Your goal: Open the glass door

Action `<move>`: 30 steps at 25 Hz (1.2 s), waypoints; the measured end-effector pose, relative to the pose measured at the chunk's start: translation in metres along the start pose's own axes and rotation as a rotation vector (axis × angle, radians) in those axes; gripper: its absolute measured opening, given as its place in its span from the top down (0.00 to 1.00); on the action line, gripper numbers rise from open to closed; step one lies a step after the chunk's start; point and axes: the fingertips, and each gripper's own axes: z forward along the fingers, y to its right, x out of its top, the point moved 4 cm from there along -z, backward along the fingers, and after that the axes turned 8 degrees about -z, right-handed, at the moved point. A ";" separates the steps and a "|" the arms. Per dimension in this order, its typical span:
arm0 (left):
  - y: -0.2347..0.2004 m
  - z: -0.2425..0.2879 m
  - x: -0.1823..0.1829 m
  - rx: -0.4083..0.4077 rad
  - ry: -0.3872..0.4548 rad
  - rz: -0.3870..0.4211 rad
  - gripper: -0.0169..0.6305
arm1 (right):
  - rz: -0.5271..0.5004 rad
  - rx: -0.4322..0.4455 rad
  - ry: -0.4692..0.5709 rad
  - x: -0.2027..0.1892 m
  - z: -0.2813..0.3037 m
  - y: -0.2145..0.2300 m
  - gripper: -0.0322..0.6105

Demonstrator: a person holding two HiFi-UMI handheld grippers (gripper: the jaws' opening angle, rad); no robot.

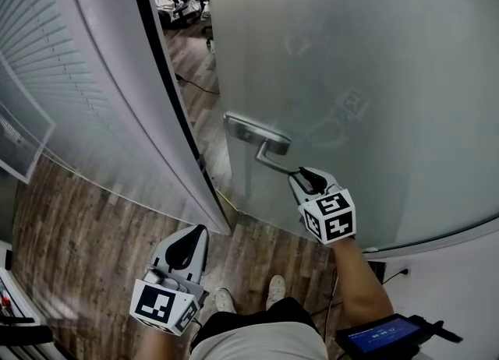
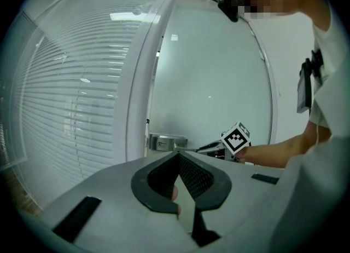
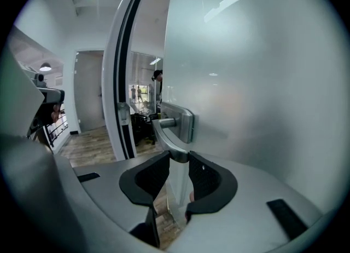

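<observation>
Glass door (image 1: 351, 54) stands ajar, handle (image 1: 273, 162) clamped in right tongs (image 1: 301, 173); left tongs (image 1: 201, 231) closed.

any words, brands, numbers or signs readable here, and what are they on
Nothing here reads as text.
Cubes on the left gripper and right gripper: black-and-white square patterns, no letters.
Screen at the bottom right of the head view: faint marks, too small to read.
Plate behind the handle: a small mark, too blurred to read.
</observation>
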 end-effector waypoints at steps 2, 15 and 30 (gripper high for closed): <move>0.002 0.001 0.007 -0.001 0.005 -0.002 0.98 | 0.001 -0.005 -0.009 0.007 0.002 0.009 0.78; -0.003 0.016 -0.001 0.024 0.015 0.001 0.98 | 0.048 -0.049 -0.011 0.000 0.037 0.060 0.78; -0.003 0.019 -0.001 0.059 0.023 -0.004 0.98 | 0.097 -0.153 -0.051 -0.001 0.070 0.129 0.78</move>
